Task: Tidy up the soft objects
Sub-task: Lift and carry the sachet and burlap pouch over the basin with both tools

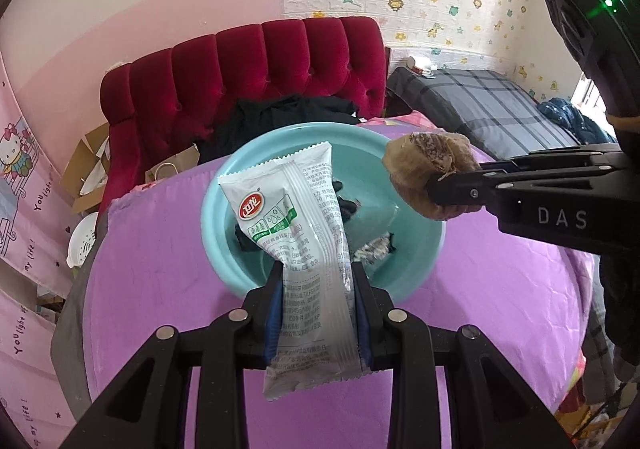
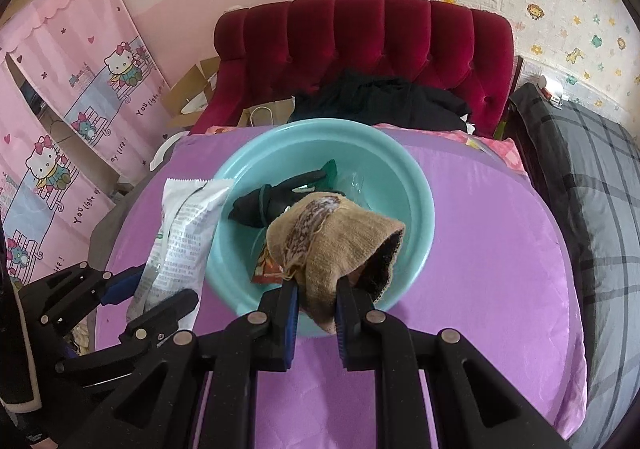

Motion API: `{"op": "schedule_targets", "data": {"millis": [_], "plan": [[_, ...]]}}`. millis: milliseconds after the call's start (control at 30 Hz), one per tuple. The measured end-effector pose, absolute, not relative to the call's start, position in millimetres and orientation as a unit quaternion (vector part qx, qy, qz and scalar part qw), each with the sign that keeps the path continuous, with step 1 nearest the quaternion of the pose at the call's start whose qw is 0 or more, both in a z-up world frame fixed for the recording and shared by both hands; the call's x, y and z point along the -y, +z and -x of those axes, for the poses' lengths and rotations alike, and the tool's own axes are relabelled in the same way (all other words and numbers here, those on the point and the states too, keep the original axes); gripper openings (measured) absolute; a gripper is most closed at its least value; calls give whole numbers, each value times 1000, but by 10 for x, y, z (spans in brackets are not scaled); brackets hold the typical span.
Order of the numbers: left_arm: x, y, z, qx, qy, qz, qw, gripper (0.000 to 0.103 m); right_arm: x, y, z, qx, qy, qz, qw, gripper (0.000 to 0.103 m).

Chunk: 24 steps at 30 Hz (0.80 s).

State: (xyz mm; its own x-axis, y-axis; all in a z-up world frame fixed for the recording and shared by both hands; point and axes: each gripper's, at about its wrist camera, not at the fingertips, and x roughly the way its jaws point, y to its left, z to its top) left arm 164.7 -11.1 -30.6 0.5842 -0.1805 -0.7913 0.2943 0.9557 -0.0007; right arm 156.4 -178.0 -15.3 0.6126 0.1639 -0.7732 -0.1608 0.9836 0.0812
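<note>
Here the snack packet [image 1: 308,245] stands lengthwise, top toward the basin [image 1: 416,269].

White snack packet [image 1: 308,249] upright, tan sock [image 2: 340,245] bunched, both above teal basin [image 2: 416,185] holding dark socks [image 2: 280,201].

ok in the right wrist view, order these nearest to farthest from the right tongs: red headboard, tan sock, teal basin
1. tan sock, clamped in the right tongs.
2. teal basin, just beyond on the purple cover.
3. red headboard, far back against the wall.
</note>
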Motion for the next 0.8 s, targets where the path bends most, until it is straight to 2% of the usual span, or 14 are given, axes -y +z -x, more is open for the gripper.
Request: {"op": "schedule_targets", "data": {"millis": [800], "plan": [[178, -979, -2756, -474, -138, -55, 868, 34, 1799, -747, -2788, -457, 89, -17, 885, 17]]}}
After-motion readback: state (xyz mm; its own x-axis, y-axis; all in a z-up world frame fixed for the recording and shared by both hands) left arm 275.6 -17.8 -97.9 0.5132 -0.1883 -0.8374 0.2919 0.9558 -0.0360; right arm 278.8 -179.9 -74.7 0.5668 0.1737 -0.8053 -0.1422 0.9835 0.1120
